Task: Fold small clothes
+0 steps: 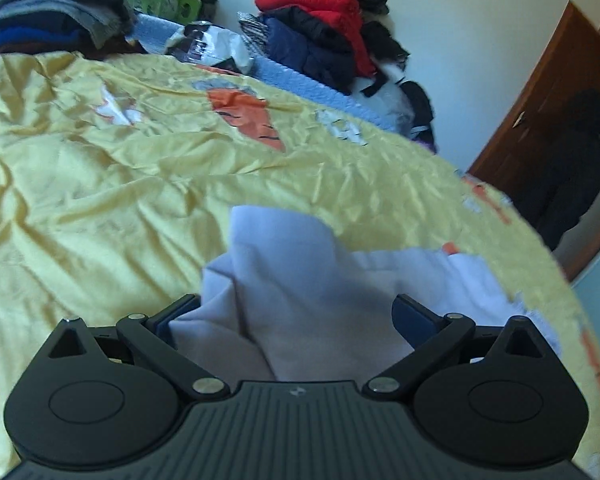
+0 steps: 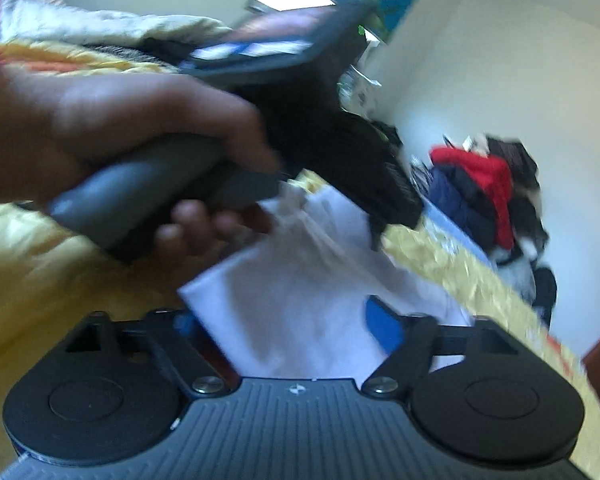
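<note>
Left wrist view shows a yellow bedspread (image 1: 100, 184), piled clothes (image 1: 324, 28) against the wall, and both grippers' jaws spread around a pale garment (image 1: 300, 280), unclenched.

The right hand-held gripper (image 2: 288, 320) stands with its blue-padded jaws apart, a pale lavender garment (image 2: 300, 320) lying between them – whether the pads press on it cannot be told. Above, a person's hand (image 2: 112, 128) grips the grey handle of the left hand-held gripper (image 2: 396, 216), blurred, over the same cloth. Beneath lies a yellow bedspread (image 2: 440, 264); a pile of red and navy clothes (image 2: 476, 188) sits by the wall.
</note>
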Demonstrator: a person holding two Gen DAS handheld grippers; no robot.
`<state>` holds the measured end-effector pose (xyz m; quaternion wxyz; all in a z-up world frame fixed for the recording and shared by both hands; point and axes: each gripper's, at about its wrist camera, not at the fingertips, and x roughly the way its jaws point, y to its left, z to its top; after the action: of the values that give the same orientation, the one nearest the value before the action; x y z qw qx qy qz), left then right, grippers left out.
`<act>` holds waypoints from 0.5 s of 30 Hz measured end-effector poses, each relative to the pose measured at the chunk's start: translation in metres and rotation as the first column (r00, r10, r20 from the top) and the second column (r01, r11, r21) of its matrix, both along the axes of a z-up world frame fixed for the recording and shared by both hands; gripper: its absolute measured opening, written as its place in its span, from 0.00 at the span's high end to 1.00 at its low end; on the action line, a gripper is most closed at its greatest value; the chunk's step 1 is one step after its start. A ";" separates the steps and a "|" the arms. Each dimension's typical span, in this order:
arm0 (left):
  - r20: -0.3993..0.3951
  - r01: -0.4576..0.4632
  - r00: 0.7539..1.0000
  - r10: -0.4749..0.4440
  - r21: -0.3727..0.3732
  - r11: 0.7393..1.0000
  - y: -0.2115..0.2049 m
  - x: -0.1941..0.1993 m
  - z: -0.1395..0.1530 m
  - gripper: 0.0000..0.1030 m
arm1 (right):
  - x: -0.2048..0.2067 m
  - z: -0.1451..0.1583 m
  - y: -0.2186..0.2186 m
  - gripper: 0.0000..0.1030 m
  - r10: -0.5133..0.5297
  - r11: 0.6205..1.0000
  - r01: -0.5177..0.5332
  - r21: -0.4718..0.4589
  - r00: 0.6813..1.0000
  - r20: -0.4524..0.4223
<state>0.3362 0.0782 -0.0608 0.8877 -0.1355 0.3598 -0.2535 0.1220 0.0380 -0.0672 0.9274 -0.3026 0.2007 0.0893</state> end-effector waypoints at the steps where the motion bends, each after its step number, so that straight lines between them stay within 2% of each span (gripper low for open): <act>1: -0.002 0.002 1.000 -0.002 -0.011 1.000 0.000 0.002 0.000 0.01 | 0.000 -0.001 0.004 0.47 0.017 1.000 -0.017 -0.012 1.000 -0.004; 2: -0.002 0.002 1.000 -0.002 -0.023 1.000 0.001 0.003 0.000 0.02 | 0.001 -0.002 0.006 0.56 0.027 0.999 -0.028 -0.017 1.000 -0.009; 4: 0.005 0.004 1.000 -0.004 -0.036 0.999 0.002 0.002 0.000 0.14 | -0.001 -0.003 0.010 0.68 0.044 0.999 -0.044 -0.023 0.999 -0.018; 5: 0.007 -0.001 1.000 0.001 -0.025 1.000 0.002 0.002 0.000 0.31 | -0.002 -0.002 0.010 0.80 0.046 0.999 -0.046 -0.023 0.999 -0.016; 6: 0.001 -0.019 1.000 0.019 -0.007 1.000 0.002 0.003 -0.001 0.51 | -0.004 -0.001 0.010 0.83 0.045 0.999 -0.045 -0.021 0.999 -0.011; 7: -0.006 -0.048 0.999 0.048 0.006 0.999 0.003 0.004 -0.001 0.58 | -0.006 0.000 0.010 0.87 0.042 0.999 -0.043 -0.014 0.999 -0.006; 9: -0.028 -0.080 0.996 0.080 0.011 0.997 0.007 0.008 -0.001 0.79 | -0.006 0.002 0.007 0.88 0.046 0.999 -0.046 0.003 0.999 -0.008; 12: -0.057 -0.108 0.992 0.109 0.007 0.994 0.010 0.009 0.001 0.89 | -0.008 0.007 -0.002 0.89 0.054 0.997 -0.053 0.055 0.998 -0.014; 15: -0.022 -0.116 0.993 0.118 0.066 0.991 0.000 0.002 0.012 0.91 | -0.008 0.017 -0.019 0.91 0.050 0.986 -0.044 0.158 0.998 -0.029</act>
<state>0.3377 0.0780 -0.0486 0.9003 -0.1308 0.3706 -0.1874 0.1137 0.0190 -0.0504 0.9426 -0.2316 0.2012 0.1318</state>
